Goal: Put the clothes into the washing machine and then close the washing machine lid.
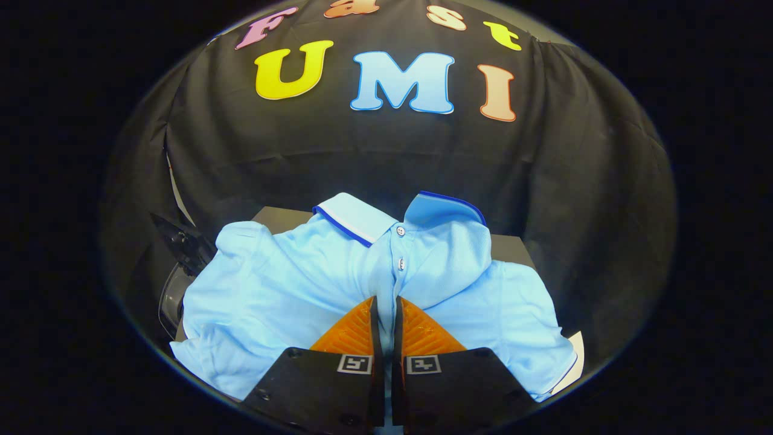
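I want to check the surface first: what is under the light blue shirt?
The shirt lies spread on a dark flat surface, whose corners show behind the collar. The rest is covered. The gripper pinches the shirt's front.

A dark worktop (284, 216) sits against the booth's black cloth wall (580, 181), which hangs in loose folds behind it. A white sheet (575, 362) lies at one near corner; a dark, indistinct object (181, 241) flanks the other side.

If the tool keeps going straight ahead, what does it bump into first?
Most likely the light blue polo shirt. The tool has its fingers nearly closed, with a thin fold of the shirt's button strip seemingly between them, so it probably touches the cloth already. Depth is hard to judge.
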### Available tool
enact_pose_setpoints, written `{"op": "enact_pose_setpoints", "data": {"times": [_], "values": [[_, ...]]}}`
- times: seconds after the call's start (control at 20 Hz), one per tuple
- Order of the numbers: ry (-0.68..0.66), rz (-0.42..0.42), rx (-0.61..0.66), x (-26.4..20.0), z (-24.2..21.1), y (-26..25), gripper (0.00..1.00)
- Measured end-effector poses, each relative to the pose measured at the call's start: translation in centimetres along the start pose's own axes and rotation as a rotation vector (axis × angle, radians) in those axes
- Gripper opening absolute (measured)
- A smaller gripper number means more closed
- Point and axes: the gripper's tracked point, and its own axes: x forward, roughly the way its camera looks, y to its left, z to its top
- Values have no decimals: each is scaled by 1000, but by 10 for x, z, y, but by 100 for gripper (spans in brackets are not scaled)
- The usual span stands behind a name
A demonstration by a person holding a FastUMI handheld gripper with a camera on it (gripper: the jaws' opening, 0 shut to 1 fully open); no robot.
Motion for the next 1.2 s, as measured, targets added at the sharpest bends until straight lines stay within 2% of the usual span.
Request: {"op": "enact_pose_setpoints", "data": {"times": [0.5, 1.0, 1.2], "values": [[-36, 104, 139, -11, 8, -2, 7], [-193, 193, 199, -66, 55, 8, 6], [-236, 201, 209, -86, 74, 21, 6]]}}
